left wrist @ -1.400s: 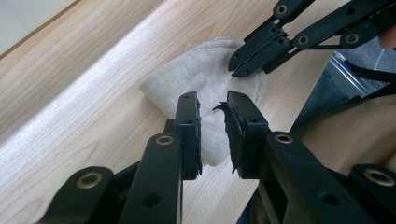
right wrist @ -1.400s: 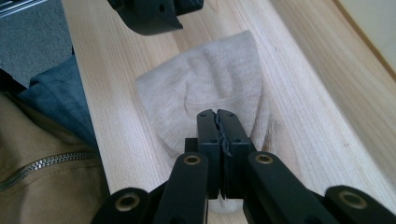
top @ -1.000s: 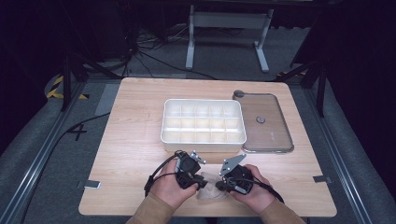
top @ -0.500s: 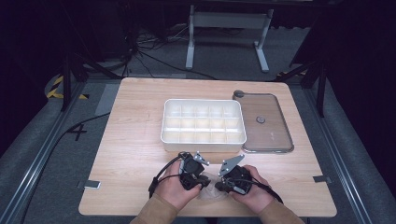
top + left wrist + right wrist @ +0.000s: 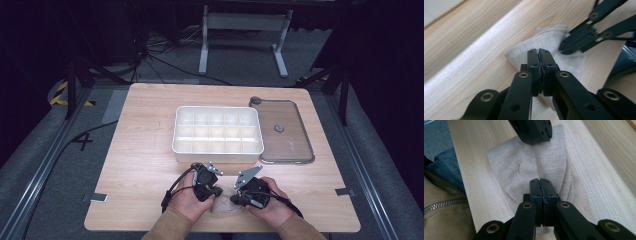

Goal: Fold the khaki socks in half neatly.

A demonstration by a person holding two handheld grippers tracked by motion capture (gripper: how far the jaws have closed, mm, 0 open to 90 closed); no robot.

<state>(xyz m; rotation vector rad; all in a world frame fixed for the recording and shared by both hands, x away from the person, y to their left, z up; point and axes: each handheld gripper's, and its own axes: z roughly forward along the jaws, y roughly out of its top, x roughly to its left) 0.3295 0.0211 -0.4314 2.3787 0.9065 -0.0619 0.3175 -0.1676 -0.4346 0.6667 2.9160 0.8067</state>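
A small beige cloth (image 5: 226,204) lies flat near the table's front edge, between the person's two hands. My left gripper (image 5: 216,195) points at its left end; the jaws have just been closing and now stand together, pinching the cloth (image 5: 549,37) at the tips (image 5: 540,51). My right gripper (image 5: 236,199) holds the opposite end, with its jaws (image 5: 540,181) shut on the cloth (image 5: 534,160), which puckers a little ahead of them. Each gripper sees the other across the cloth: the right gripper (image 5: 564,48) in the left gripper view, the left gripper (image 5: 534,135) in the right gripper view.
A white compartment tray (image 5: 217,156) sits at the table's middle, just beyond the grippers. A clear lid (image 5: 292,142) lies to its right. The table's front edge is close behind the hands, and the person's tan jacket (image 5: 444,217) shows past it.
The left gripper has edged toward the right one over the cloth, and its jaws have closed. The right hand has kept still.
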